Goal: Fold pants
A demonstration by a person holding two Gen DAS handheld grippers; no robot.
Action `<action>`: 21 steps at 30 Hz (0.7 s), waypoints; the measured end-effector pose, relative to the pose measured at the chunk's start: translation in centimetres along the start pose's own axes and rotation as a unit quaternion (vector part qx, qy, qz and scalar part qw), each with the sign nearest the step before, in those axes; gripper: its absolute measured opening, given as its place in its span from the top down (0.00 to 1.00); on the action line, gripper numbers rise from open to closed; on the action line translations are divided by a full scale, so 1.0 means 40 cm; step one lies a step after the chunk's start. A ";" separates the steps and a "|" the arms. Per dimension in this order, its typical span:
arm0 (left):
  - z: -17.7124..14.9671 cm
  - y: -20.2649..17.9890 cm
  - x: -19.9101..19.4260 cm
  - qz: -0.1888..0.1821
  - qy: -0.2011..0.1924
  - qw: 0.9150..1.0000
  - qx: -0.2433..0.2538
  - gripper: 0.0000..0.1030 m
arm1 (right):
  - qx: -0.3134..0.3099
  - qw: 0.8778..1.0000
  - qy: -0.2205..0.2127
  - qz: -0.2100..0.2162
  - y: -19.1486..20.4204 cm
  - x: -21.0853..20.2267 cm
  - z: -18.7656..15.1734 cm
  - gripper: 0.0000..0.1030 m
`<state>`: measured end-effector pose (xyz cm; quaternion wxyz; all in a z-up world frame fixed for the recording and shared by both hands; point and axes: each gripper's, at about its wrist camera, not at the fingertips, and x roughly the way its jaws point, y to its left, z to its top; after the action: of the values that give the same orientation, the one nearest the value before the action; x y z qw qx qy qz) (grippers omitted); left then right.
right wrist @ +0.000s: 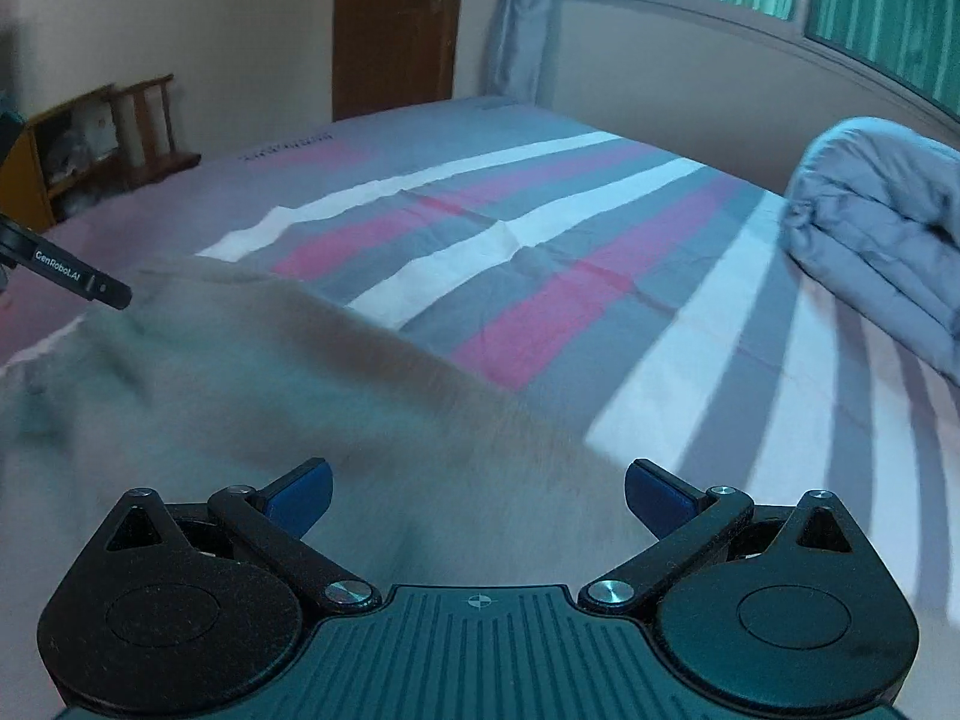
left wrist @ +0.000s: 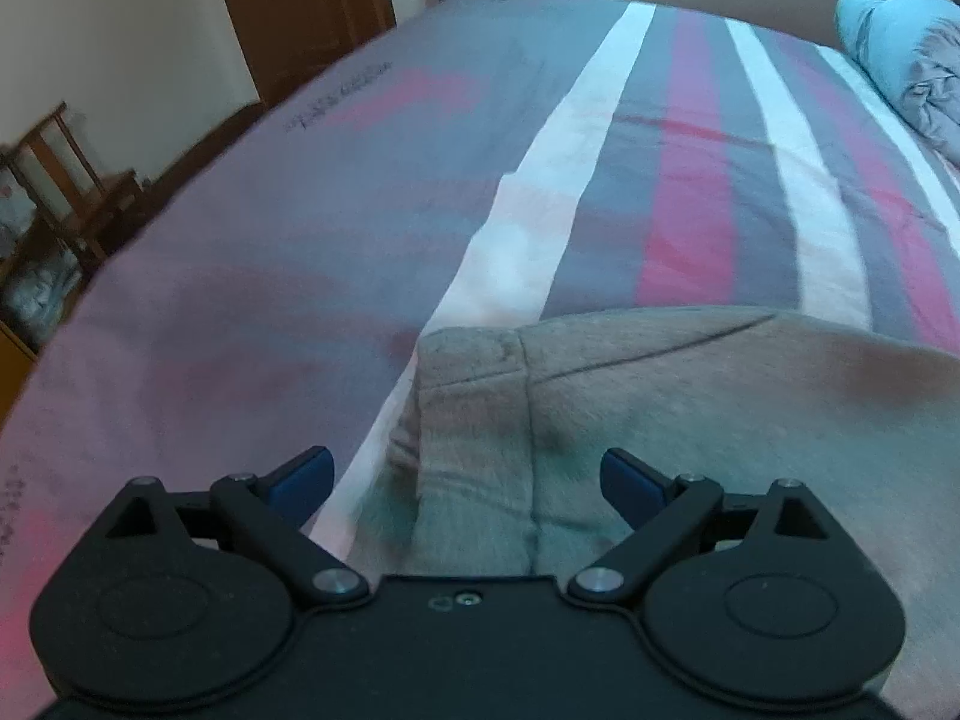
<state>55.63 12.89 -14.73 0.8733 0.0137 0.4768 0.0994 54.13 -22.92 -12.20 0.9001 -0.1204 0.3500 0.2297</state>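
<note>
The left wrist view looks forward over its gripper [left wrist: 467, 480], close above the pants [left wrist: 660, 420], which fill the lower right of the frame. The right wrist view sits a little higher over its gripper [right wrist: 478, 495], with the pants [right wrist: 270, 390] at lower left. Both face across the striped bed [left wrist: 420, 150] [right wrist: 570, 252] toward the door [left wrist: 312, 6] [right wrist: 396, 18], with the quilt [left wrist: 900, 48] [right wrist: 882, 228] at right.

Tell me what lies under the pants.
The pants lie on the striped bedsheet, whose stripes run out from beneath them. Whatever else sits under the fabric is covered. Neither tongs hold them.
</note>
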 end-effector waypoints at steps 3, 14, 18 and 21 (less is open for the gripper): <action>0.005 0.007 0.059 -0.035 0.016 0.999 -0.014 0.21 | -0.013 1.000 0.010 0.011 -0.018 0.087 0.031 0.00; -0.018 0.012 0.018 -0.075 -0.057 0.995 -0.015 0.71 | -0.081 0.995 0.048 0.023 0.031 0.188 0.037 0.95; -0.045 0.052 -0.117 -0.096 -0.102 0.990 -0.027 0.71 | -0.071 0.997 -0.011 0.002 0.073 0.050 0.027 0.95; -0.103 0.079 -0.235 -0.108 -0.129 0.986 -0.019 0.71 | -0.087 0.995 -0.054 -0.009 0.140 -0.099 -0.011 0.95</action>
<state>46.74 13.94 -8.81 0.9332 -0.0418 0.3568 0.0104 48.51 -19.53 -10.14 0.9057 -0.1894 0.2786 0.2571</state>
